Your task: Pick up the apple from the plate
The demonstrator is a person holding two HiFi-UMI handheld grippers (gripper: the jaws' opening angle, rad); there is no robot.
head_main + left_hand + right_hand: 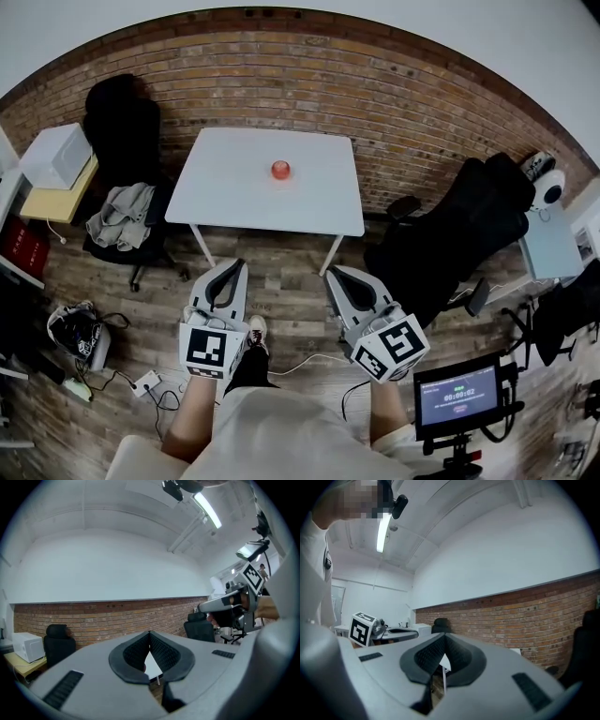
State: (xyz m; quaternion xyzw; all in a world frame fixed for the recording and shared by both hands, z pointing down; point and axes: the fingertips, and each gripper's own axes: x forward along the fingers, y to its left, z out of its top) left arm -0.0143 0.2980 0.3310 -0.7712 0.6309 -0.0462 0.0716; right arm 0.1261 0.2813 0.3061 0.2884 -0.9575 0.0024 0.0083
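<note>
Red apple (280,170) sat on the table (234,202), plate perhaps beneath; left gripper (229,266) and right gripper (339,274), both pressed together, could knock it away unopened.

Your left claw (230,266) and right claw (339,273) are pale grey with black ribbed pads (161,652). The left marker cube (208,349) and right marker cube (392,345) are printed with black-and-white squares. Far ahead, the apple (280,170) is red against a plain white surface (234,192). The brick wall (403,94) beyond is red-brown with pale mortar lines, and the upper wall (103,559) is white. The floor (281,277) is brown wood planking. The left chair (120,122) and right chair (459,234) are black. A cloth (120,216) on the left chair is grey. At far left, a white box (56,155) tops a yellow desk (58,203). At near right, a screen (457,394) glows blue-grey with a green bar.
</note>
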